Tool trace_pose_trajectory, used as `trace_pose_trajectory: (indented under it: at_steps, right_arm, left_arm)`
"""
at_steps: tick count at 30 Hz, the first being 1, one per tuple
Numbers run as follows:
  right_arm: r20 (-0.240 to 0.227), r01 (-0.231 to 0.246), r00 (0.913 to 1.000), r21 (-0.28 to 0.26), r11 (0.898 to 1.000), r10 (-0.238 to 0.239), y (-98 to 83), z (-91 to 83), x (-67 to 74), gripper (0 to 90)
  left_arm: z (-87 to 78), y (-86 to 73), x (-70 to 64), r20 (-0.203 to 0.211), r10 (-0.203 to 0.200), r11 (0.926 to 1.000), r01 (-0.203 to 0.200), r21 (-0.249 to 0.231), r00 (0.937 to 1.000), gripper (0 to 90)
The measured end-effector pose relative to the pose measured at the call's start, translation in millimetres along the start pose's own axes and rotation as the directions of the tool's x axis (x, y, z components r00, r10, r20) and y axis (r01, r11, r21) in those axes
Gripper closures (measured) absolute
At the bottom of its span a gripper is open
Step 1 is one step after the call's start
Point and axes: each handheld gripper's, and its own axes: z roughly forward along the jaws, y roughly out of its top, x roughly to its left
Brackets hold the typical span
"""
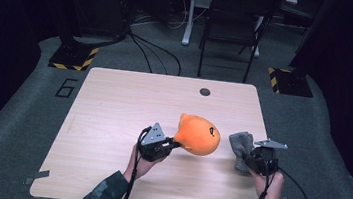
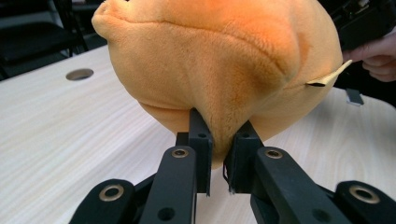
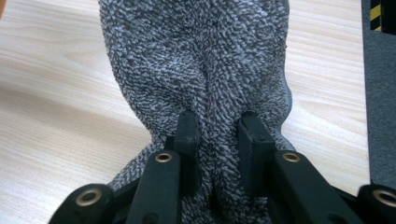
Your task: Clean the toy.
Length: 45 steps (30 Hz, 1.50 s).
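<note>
While left hand-held gripper (image 1: 175,143) pinches orange plush toy (image 1: 198,134), right hand-held gripper (image 1: 247,159) clamps grey towel (image 1: 241,143).

**Rig appearance**

Black two-jaw bodies are seen on the left gripper (image 1: 175,142) and right gripper (image 1: 248,160), each topped by a grey three-cornered plate. Brass-ringed pivots are noted behind the jaws. Black cables trail rearward over camouflage sleeves (image 1: 105,196).
</note>
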Motion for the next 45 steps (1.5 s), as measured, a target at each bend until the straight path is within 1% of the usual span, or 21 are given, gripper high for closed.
trace_pose_trajectory:
  at_steps: [3,7,8,10,12,17,19,23,24,25,26,27,30,32,34,35,37,40,41,43,45]
  right_arm:
    - [0.001,0.006,1.0000,-0.011,1.000,-0.006,0.9,-2.0,-0.3,72.1]
    - [-0.004,-0.003,1.0000,-0.011,1.000,0.003,2.5,-3.1,1.1,72.1]
    - [-0.006,0.012,0.9999,-0.017,1.000,-0.012,3.1,-2.7,0.7,72.1]
    - [-0.008,0.008,0.9999,-0.020,1.000,-0.008,3.9,-3.6,2.2,72.1]
    - [-0.010,0.016,0.9998,-0.028,0.999,-0.017,5.0,-6.0,4.0,72.2]
    - [-0.034,0.034,0.9987,-0.076,0.997,-0.037,17.5,-21.1,12.8,72.2]
    - [-0.046,0.041,0.9979,-0.101,0.994,-0.046,23.0,-29.4,21.1,72.2]
    - [-0.085,0.091,0.9909,-0.144,0.985,-0.104,36.5,-46.8,52.6,72.2]
    - [-0.097,0.133,0.9840,-0.157,0.979,-0.150,42.1,-51.2,69.3,72.2]
    - [-0.111,0.153,0.9788,-0.163,0.975,-0.172,45.6,-53.5,80.8,72.2]
    - [-0.131,0.173,0.9717,-0.171,0.970,-0.197,49.4,-54.5,91.2,72.2]
    - [-0.149,0.190,0.9646,-0.179,0.965,-0.218,53.3,-54.5,100.8,72.2]
    - [-0.180,0.222,0.9505,-0.177,0.959,-0.253,61.1,-50.1,124.3,72.3]
    - [-0.199,0.225,0.9462,-0.162,0.961,-0.255,63.1,-40.3,135.9,72.2]
    - [-0.203,0.244,0.9415,-0.141,0.960,-0.269,62.5,-32.2,142.6,72.2]
    - [-0.186,0.264,0.9398,-0.138,0.955,-0.287,60.8,-27.6,146.0,72.2]
    - [-0.164,0.265,0.9453,-0.119,0.957,-0.282,58.4,-23.1,148.5,72.2]
    - [-0.109,0.288,0.9486,-0.093,0.953,-0.297,52.7,-12.7,146.8,72.3]
    - [-0.105,0.296,0.9462,-0.098,0.950,-0.306,51.4,-10.2,144.7,72.4]
    - [-0.106,0.280,0.9511,-0.098,0.955,-0.290,50.8,-7.8,141.5,72.4]
    - [-0.101,0.285,0.9502,-0.097,0.953,-0.295,50.4,-8.5,137.6,72.3]
  left_arm:
    - [-0.9,2.2,1.2,0.017,-0.051,0.9986,0.050,0.013,0.9986,82.5]
    - [-0.4,2.2,2.5,0.025,-0.125,0.9913,0.124,0.045,0.9918,82.4]
    - [0.3,1.3,2.8,0.031,-0.155,0.9864,0.153,0.059,0.9874,82.4]
    - [2.2,-0.2,3.9,0.038,-0.177,0.9817,0.173,0.078,0.9835,82.4]
    - [5.9,-2.3,4.3,0.045,-0.225,0.9710,0.220,0.093,0.9733,82.4]
    - [11.3,-7.9,6.7,0.048,-0.278,0.9538,0.270,0.131,0.9592,82.2]
    - [12.1,-9.3,7.2,0.045,-0.291,0.9489,0.283,0.140,0.9556,82.2]
    - [15.0,-11.1,6.1,0.042,-0.309,0.9414,0.300,0.155,0.9501,81.9]
    - [16.1,-11.9,5.6,0.041,-0.314,0.9390,0.304,0.160,0.9485,81.8]
    - [17.0,-13.0,5.4,0.044,-0.317,0.9380,0.306,0.163,0.9475,81.8]
    - [18.0,-13.8,5.1,0.044,-0.310,0.9395,0.299,0.167,0.9498,81.7]
    - [18.7,-14.4,4.7,0.046,-0.311,0.9386,0.299,0.171,0.9492,81.8]
    - [21.4,-16.6,3.0,0.044,-0.313,0.9385,0.302,0.167,0.9486,81.7]
    - [22.9,-18.5,2.3,0.049,-0.302,0.9406,0.289,0.178,0.9520,81.7]
    - [24.8,-20.5,1.5,0.048,-0.303,0.9397,0.290,0.181,0.9517,81.7]
    - [25.5,-21.8,1.5,0.047,-0.306,0.9382,0.293,0.184,0.9509,81.8]
    - [27.9,-25.6,1.0,0.047,-0.310,0.9365,0.296,0.188,0.9497,81.8]
    - [31.7,-28.1,-0.7,0.051,-0.293,0.9385,0.277,0.206,0.9547,81.8]
    - [32.4,-28.5,-0.9,0.052,-0.298,0.9375,0.282,0.203,0.9530,81.8]
    - [32.4,-28.5,-1.0,0.056,-0.305,0.9362,0.289,0.200,0.9506,81.8]
    - [32.0,-28.4,-0.8,0.060,-0.287,0.9412,0.269,0.204,0.9561,81.8]
